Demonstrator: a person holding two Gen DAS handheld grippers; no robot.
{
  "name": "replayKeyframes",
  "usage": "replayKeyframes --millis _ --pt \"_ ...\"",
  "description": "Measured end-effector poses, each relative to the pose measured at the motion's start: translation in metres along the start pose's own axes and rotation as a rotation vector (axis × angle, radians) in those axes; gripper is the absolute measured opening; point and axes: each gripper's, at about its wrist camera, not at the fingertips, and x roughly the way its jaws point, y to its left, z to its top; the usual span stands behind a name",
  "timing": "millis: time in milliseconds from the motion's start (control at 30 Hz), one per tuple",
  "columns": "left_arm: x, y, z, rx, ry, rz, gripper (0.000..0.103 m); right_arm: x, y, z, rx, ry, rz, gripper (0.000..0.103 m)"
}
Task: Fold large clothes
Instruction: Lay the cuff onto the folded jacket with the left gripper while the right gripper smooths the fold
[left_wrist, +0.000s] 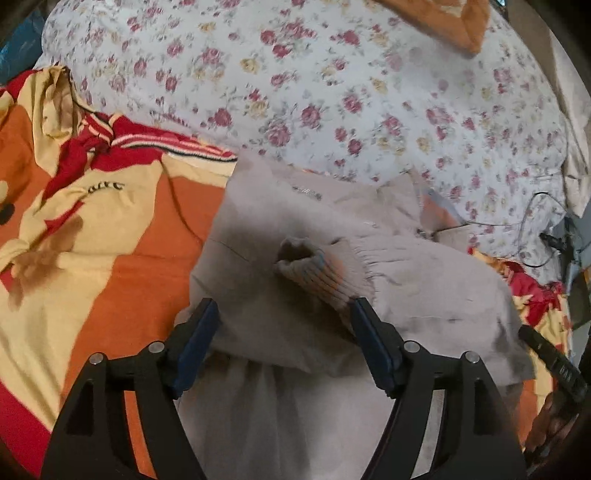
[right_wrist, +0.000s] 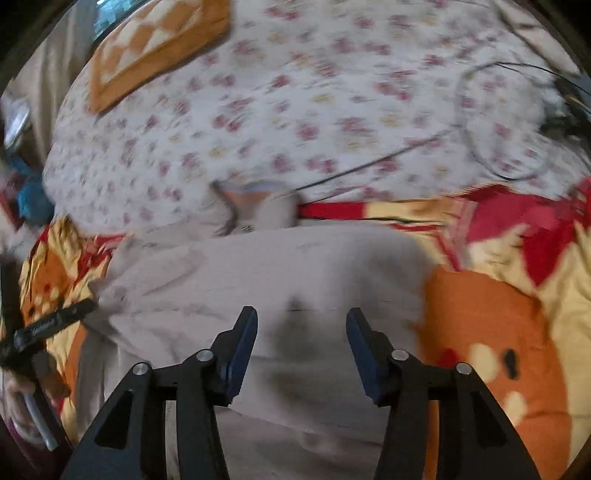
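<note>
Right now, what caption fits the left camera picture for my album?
Open left tongs above a beige sweater, its ribbed cuff between them, on a bright bedspread.

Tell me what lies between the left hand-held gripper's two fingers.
In the left wrist view, the open left hand-held gripper straddles the beige sweater; its ribbed sleeve cuff lies in the gap, near the right-side finger.

We are in a bedroom at home — a floral sheet, a cartoon blanket and a cushion cover the bed.
</note>
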Motion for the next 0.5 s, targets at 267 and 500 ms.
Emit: replayKeyframes --millis 267,500 --pt "0.028 -0.016 -0.010 0.153 0.028 0.150 0.079 0.047 0.011 -0.018 -0.106 0.072 -0.047 0.051" --pt "0.014 -0.006 -0.010 0.104 -0.004 0.110 0.078 0.019 0.002 -0.020 -0.062 0.009 0.031 0.053"
